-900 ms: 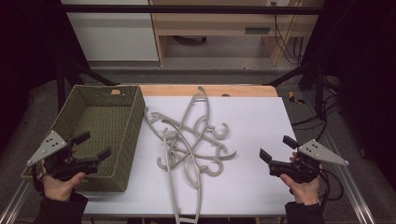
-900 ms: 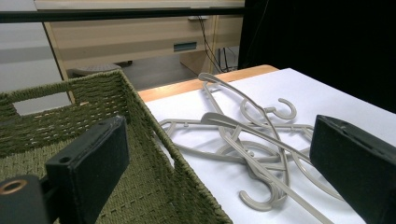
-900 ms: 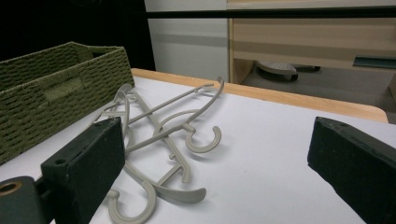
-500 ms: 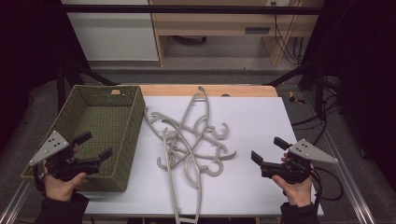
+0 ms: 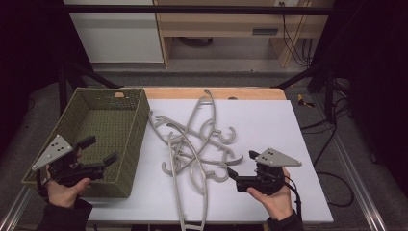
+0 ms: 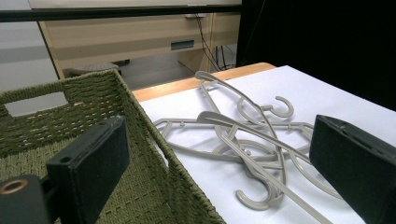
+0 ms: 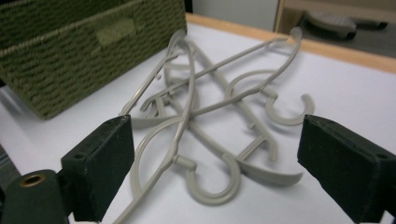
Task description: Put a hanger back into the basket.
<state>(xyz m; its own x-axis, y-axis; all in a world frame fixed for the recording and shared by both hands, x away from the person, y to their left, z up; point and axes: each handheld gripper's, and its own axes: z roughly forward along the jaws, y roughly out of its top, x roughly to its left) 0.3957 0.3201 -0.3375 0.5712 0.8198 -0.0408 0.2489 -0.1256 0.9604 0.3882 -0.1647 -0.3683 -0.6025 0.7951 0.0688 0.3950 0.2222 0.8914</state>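
Observation:
A tangled pile of several grey plastic hangers (image 5: 197,144) lies in the middle of the white table top (image 5: 269,120). Left of it stands a green woven basket (image 5: 137,125) with nothing in it. My left gripper (image 5: 100,150) hovers open over the basket's near right corner, pointing toward the pile. My right gripper (image 5: 243,163) is open, held low just at the pile's near right edge. In the right gripper view, the right gripper (image 7: 215,168) faces the hangers (image 7: 210,93), a hook lying just ahead between its open jaws. The left gripper view shows the left gripper (image 6: 222,168), the basket's wall (image 6: 140,121) and the hangers (image 6: 243,135).
One long hanger (image 5: 192,211) reaches over the table's front edge. A wooden strip (image 5: 250,93) runs along the table's back edge. Bare white surface lies to the right of the pile. Behind the table stand a cabinet (image 5: 115,33) and a wooden desk (image 5: 231,24).
My right gripper has moved left across the table, up to the hanger pile. The left gripper has stayed over the basket's corner.

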